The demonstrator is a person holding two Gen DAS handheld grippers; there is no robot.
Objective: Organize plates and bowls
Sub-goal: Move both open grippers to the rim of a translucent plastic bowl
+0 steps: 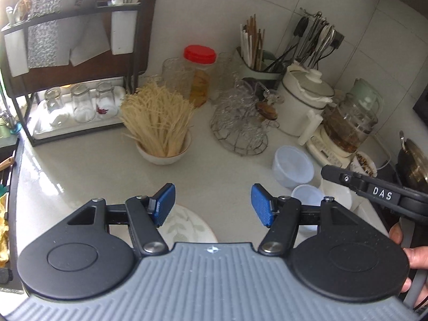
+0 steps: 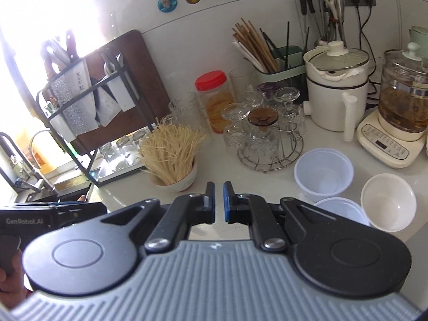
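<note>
My left gripper (image 1: 213, 204) is open above a white plate with a grey leaf pattern (image 1: 187, 226) that lies on the counter, partly hidden by the gripper body. To its right stand a large translucent plastic bowl (image 1: 293, 166), a smaller one (image 1: 307, 194) and a white ceramic bowl (image 1: 338, 194). My right gripper (image 2: 219, 202) is nearly shut with a thin gap and holds nothing. In the right wrist view the large plastic bowl (image 2: 323, 172), the smaller plastic bowl (image 2: 339, 210) and the white ceramic bowl (image 2: 388, 202) sit to its right.
A bowl of dry noodles (image 1: 160, 123) stands mid-counter, also in the right wrist view (image 2: 172, 157). A wire rack of glass cups (image 1: 240, 123), a red-lidded jar (image 1: 199, 72), a white pot (image 1: 305, 101), a kettle (image 2: 401, 112) and a black rack (image 1: 67, 61) crowd the back.
</note>
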